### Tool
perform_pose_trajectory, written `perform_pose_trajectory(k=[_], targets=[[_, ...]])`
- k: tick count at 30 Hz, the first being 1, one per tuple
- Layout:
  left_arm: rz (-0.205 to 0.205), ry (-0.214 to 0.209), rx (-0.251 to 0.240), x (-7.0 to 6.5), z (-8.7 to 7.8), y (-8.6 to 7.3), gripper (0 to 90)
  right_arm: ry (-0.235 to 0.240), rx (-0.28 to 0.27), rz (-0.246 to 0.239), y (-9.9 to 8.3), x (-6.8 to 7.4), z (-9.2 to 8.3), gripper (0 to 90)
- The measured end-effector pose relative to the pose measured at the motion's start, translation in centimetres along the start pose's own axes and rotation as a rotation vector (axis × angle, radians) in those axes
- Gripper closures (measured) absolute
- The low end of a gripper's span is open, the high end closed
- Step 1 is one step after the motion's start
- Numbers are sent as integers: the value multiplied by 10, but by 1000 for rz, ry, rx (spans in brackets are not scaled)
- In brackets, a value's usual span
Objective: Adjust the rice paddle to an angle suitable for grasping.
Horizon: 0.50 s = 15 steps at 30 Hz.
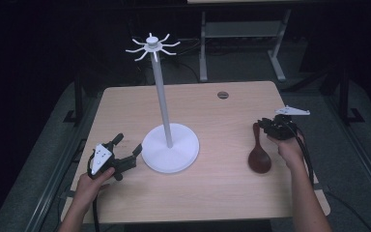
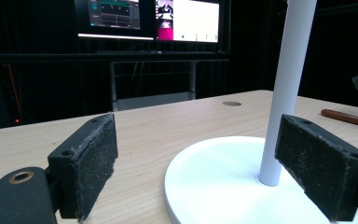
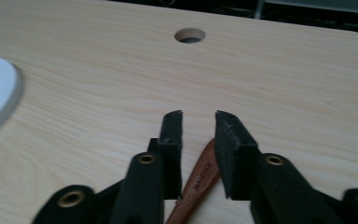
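A dark brown wooden spoon (image 1: 260, 157) lies on the right part of the table, bowl toward me and handle pointing away. My right gripper (image 1: 264, 124) sits low over the handle's far end. In the right gripper view the handle (image 3: 198, 179) runs between the two pads, and the right gripper (image 3: 199, 114) keeps a narrow gap with light showing beside the wood. A white stand (image 1: 163, 96) with radiating hooks on top rises from a round base (image 1: 170, 147) mid-table. Just left of that base, my left gripper (image 1: 128, 143) rests wide open and holds nothing, its jaws framing the pole (image 2: 286, 84).
The light wooden table (image 1: 212, 193) has a round cable hole (image 1: 223, 95) at the back right. Dark floor surrounds it, and a metal-framed desk (image 1: 241, 29) stands behind. Lit monitors (image 2: 149, 18) sit beyond the table's far edge in the left gripper view.
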State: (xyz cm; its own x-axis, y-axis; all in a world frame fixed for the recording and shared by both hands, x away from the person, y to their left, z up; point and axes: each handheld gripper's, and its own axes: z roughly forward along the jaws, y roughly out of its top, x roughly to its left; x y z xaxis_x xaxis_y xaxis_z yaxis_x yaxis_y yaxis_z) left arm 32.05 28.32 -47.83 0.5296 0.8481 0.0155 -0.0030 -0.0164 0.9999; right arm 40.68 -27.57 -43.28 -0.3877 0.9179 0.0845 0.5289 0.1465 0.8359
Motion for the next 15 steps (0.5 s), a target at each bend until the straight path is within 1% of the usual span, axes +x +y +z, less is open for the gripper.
perform_pose_trajectory(k=[1,4,6,7,9,11,15], targets=[[0,0,0,0,0,0,125,-7,3,7,-2,-2,3,785],[-1,0,0,0,0,0,125,-29,23,-2,-6,-6,9,842],[-3,0,-3,0,0,0,125,-34,28,3,-9,-9,11,894],[-9,1,-4,-1,0,0,125,-37,30,0,-11,-10,13,897],[-9,1,-5,-1,0,0,125,-37,41,-10,-14,-12,16,899],[-11,1,-5,-1,0,0,125,-43,40,-26,-18,-14,20,899],[-5,0,-5,0,0,0,126,-42,46,-17,-25,-18,25,899]])
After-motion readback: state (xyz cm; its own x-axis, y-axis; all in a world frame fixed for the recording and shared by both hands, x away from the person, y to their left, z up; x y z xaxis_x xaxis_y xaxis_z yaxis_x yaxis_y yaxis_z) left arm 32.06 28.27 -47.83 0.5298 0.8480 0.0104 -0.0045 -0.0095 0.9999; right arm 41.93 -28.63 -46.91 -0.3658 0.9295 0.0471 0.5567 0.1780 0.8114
